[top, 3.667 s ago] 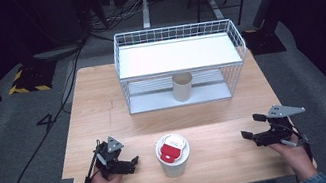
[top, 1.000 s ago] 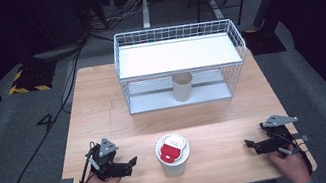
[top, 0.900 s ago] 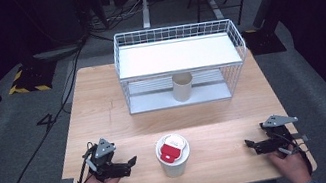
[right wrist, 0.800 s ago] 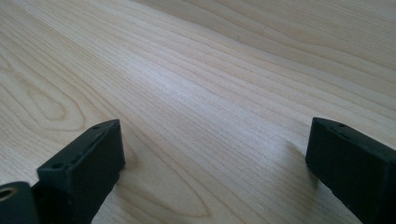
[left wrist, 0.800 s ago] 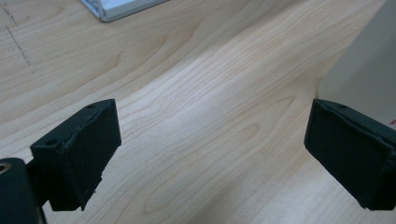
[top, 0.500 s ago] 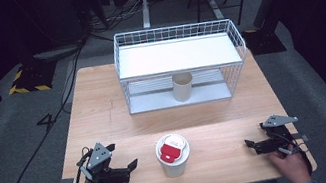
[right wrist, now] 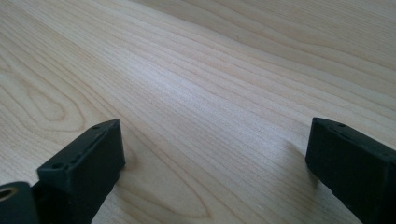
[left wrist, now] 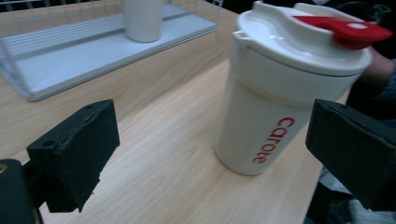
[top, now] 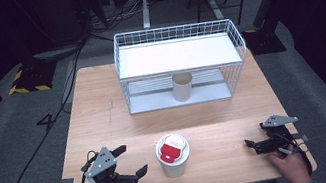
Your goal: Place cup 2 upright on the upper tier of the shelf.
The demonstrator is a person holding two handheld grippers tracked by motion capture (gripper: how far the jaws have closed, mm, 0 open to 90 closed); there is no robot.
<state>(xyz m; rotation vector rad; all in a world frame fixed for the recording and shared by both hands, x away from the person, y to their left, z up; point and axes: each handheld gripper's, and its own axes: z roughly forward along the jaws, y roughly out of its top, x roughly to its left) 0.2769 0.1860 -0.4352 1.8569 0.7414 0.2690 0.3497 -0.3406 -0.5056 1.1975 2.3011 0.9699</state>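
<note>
A white travel cup with a red lid flap stands upright near the table's front edge, midway between the two hands. My left gripper is open just to its left, jaws pointing at the cup without touching it. In the left gripper view the cup, lettered "Carore" in red, stands ahead between the wide-apart jaws of the left gripper. My right gripper is open at the front right, well away from the cup. In its own view the right gripper has bare wood between its jaws.
A white wire rack with a solid top shelf stands at the back of the wooden table. A beige cup stands on its lower tray, also seen from the left gripper. Dark floor and cables lie around the table.
The left gripper has drawn back to the near left and turned its jaws toward the cup. The right gripper earlier slid toward the front edge and has stayed still since.
</note>
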